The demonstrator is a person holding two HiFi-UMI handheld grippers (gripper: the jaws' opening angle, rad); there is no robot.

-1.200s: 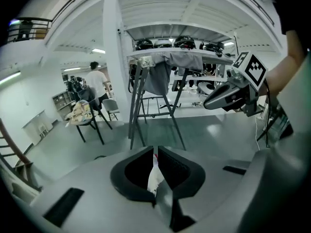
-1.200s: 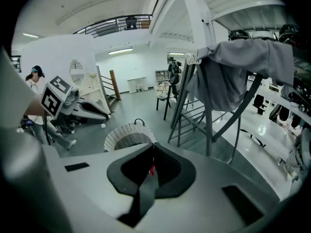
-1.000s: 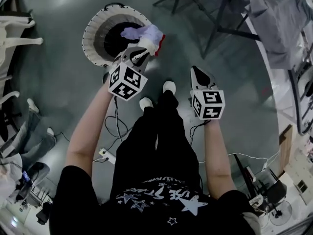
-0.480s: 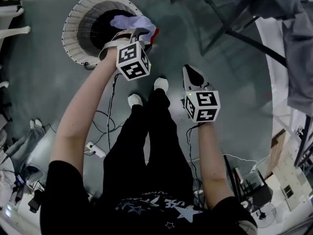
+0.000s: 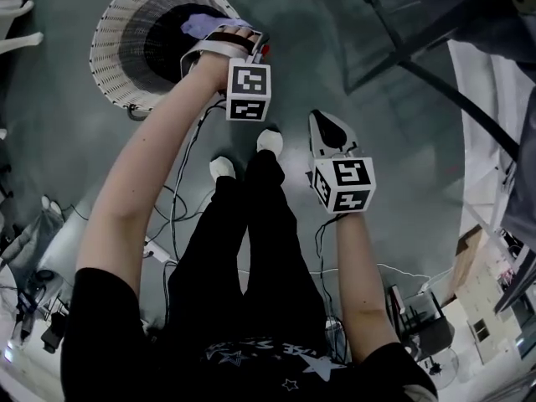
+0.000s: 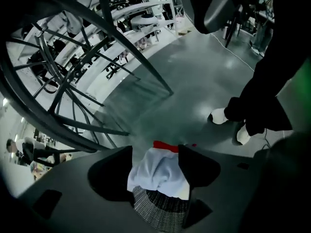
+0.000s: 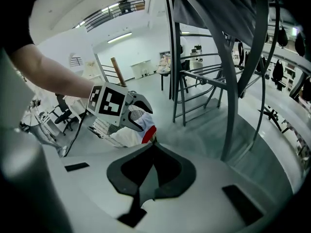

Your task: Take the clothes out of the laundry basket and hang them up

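Head view, left gripper [image 5: 228, 42]: reached down over the near rim of the round wicker laundry basket [image 5: 113, 57], marker cube [image 5: 249, 93] facing up.
Head view, garment [image 5: 205, 25]: pale cloth that lay at the basket's rim, just beyond the left gripper.
Head view, right gripper [image 5: 325, 124]: hung over the grey floor [image 5: 394, 166], well apart from the basket, beside the person's 2 white shoes [image 5: 268, 141].
Head view, drying rack [image 5: 394, 32]: dark bars crossed the upper right.
Left gripper view, jaws: stood wide and had just been opening, with the white garment between them; whether its edges met the inner faces could not be told.
Left gripper view, garment: bunched, with a red trim [image 6: 165, 146] at its far edge, lying over the basket's weave.
Right gripper view, jaws: closed together, tips meeting, nothing between them.
Right gripper view, beyond: the left gripper was low over the basket, the white and red garment under it.
Right gripper view, rack: metal uprights stood to the right, grey cloth hanging over the top.
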